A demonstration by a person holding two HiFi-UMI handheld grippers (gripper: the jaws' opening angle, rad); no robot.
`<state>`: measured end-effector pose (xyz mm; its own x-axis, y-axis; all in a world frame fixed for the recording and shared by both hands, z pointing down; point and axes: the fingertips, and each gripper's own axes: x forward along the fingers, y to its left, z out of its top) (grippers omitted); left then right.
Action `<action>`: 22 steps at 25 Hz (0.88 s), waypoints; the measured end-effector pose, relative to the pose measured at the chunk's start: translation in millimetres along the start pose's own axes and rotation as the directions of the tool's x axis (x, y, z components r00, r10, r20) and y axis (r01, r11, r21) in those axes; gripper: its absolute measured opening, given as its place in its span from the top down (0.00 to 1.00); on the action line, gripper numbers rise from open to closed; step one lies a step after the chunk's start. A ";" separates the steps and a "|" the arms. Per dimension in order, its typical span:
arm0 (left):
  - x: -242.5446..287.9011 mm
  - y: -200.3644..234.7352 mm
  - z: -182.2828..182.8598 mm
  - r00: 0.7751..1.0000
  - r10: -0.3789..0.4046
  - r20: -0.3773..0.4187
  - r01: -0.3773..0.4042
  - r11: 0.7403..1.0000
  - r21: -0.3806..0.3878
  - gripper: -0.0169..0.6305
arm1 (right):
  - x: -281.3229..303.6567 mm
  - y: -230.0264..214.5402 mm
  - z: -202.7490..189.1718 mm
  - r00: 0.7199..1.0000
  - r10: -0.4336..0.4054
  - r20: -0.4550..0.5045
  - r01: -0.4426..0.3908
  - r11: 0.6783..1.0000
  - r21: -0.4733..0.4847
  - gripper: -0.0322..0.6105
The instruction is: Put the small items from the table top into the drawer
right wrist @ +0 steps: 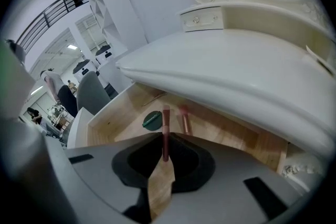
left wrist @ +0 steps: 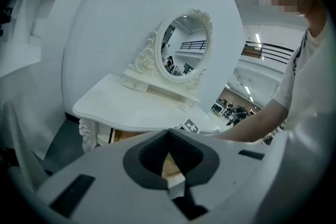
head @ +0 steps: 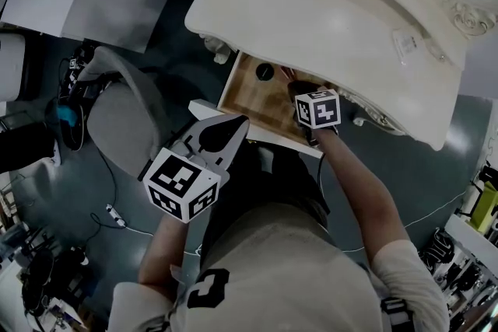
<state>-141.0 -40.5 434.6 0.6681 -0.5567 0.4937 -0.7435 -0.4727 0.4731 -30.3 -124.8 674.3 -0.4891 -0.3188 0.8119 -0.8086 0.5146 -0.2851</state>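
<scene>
Right gripper [right wrist: 163, 140] pinches our skinny pink stick [right wrist: 166, 119], left gripper [left wrist: 169, 137] is closed on nothing. Seems light, stiff and slippery, so we'd grip mid-shaft

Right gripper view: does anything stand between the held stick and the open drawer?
Nothing visible does. The right gripper is shut on the stick over the drawer's bare wood. A green disc and a second stick lie beyond its tip, and the table top overhangs only the drawer's back.
</scene>
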 end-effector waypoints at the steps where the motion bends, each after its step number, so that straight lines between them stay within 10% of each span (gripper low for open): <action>1: -0.3 0.8 -0.1 1.000 0.001 0.001 -0.001 1.000 -0.002 0.89 | 1.6 0.4 0.7 1.000 0.000 0.001 0.000 1.000 -0.001 0.86; 22: -15.0 13.2 -10.3 0.999 0.028 0.021 -0.027 0.999 -0.029 0.89 | 13.3 4.1 5.2 0.999 -0.036 0.023 0.037 0.999 -0.028 0.78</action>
<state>-160.5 -31.3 440.9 0.6463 -0.5839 0.4912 -0.7602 -0.4375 0.4803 -41.9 -131.1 681.3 -0.4667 -0.3553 0.8099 -0.8168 0.5245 -0.2405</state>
